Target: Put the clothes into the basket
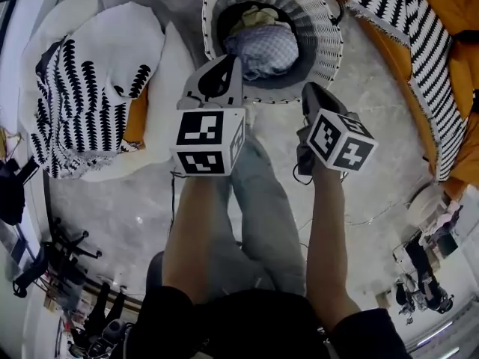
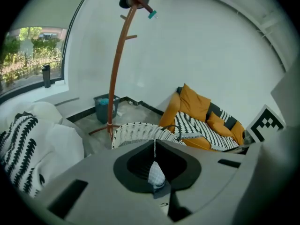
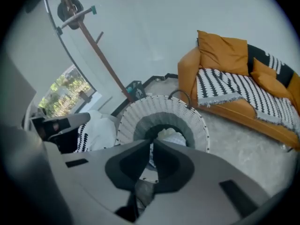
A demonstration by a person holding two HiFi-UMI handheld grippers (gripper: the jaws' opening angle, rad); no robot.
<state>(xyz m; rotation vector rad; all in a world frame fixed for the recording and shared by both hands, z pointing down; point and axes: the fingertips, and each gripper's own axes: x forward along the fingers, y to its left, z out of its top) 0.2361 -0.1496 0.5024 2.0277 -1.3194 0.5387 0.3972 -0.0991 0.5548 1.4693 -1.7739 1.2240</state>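
Checked cloth (image 1: 266, 51) lies in basket (image 1: 329, 40); I see left gripper (image 1: 227, 64), right gripper (image 1: 310, 93) at its near rim. Both claws pressed together.

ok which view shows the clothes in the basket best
Head view: it looks straight down into the basket onto the checked clothes. Right gripper view catches a glimpse inside; left gripper view, mostly the rim.

Likely a home lounge: sofa (image 3: 220, 64), coat stand (image 2: 114, 78).
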